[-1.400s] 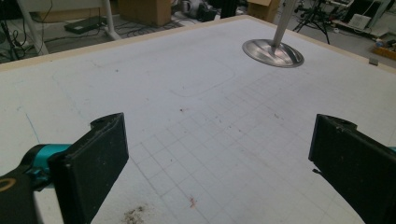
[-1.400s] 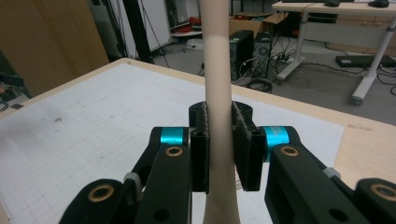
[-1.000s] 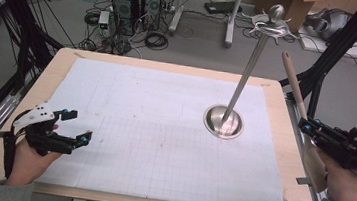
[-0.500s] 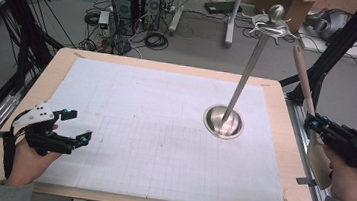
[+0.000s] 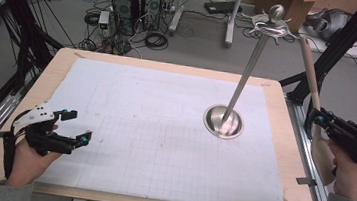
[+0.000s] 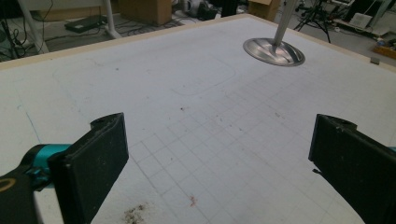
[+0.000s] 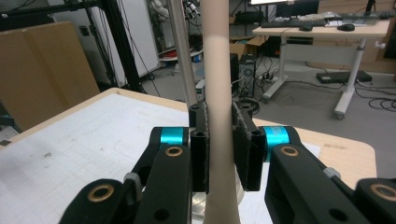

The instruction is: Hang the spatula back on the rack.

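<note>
Since the earlier pictures the wooden rod (image 5: 309, 69) has swung more upright in the right gripper (image 5: 321, 118), its top end now close beside the head of the metal stand (image 5: 241, 84), while the left gripper (image 5: 74, 127) has kept its place. The table (image 5: 285, 122), a pale wooden board, carries a large white gridded mat (image 5: 153, 128) that covers nearly all of its top. The metal stand rises from the mat to the right of its middle: a round polished base (image 5: 223, 121), a thin shaft that leans up and away from it, and a spoked head with a ball on top. The wooden rod stands off the table's right edge, to the right of the stand and apart from its base, and tilts slightly toward the stand's head. In the right gripper view the right gripper (image 7: 219, 140) pinches the rod (image 7: 218, 93) between its two black pads, both pressed against the pale wood, with the stand's shaft just behind on the left. The left gripper rests in the person's left hand (image 5: 27, 157) at the mat's near left corner, far from the stand; in the left gripper view its jaws (image 6: 215, 158) stand spread wide over bare mat with nothing between them, and the stand's base (image 6: 273, 50) lies well ahead.
</note>
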The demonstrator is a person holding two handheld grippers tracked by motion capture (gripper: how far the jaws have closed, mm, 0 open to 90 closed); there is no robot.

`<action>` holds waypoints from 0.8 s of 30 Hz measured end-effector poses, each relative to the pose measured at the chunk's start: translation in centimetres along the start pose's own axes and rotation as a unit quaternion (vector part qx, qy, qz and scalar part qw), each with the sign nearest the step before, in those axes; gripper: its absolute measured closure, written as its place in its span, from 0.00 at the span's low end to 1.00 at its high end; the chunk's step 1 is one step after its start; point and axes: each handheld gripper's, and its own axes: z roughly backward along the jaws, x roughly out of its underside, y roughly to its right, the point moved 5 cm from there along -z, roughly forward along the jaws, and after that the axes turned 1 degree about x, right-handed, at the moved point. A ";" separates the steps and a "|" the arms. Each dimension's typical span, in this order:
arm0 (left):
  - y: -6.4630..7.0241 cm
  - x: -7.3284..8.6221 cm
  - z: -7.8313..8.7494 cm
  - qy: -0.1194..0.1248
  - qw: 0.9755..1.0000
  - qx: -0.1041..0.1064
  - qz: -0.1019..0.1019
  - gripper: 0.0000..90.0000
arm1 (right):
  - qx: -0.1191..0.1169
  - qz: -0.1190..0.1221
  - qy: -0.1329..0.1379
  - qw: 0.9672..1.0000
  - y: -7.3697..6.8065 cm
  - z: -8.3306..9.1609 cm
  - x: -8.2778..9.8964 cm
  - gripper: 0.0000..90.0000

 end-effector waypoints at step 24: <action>-0.1 0.0 0.2 0.001 1.000 0.000 0.001 0.06 | -0.017 0.000 -0.002 1.000 -0.6 -0.9 -0.4 0.88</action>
